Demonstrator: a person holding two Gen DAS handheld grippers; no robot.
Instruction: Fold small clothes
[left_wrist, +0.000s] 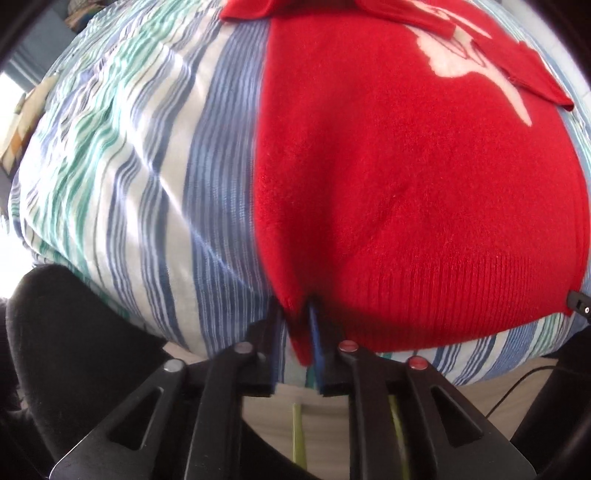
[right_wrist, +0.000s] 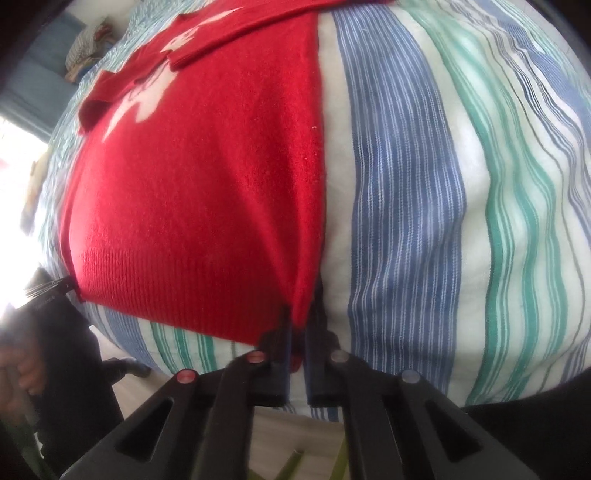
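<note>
A small red knit sweater (left_wrist: 406, 177) with a white pattern lies flat on a striped bedsheet (left_wrist: 147, 166), its sleeves folded across the chest at the far end. My left gripper (left_wrist: 295, 317) is shut on the sweater's near left hem corner. In the right wrist view the same sweater (right_wrist: 192, 192) fills the left half, and my right gripper (right_wrist: 299, 314) is shut on its near right hem corner. The left gripper's tip shows at the hem's far corner in the right wrist view (right_wrist: 59, 286).
The blue, green and white striped sheet (right_wrist: 443, 184) covers the bed on both sides of the sweater. The bed's near edge runs just under both grippers, with pale floor (left_wrist: 332, 424) below. A pile of folded cloth (right_wrist: 85, 48) lies at the far left.
</note>
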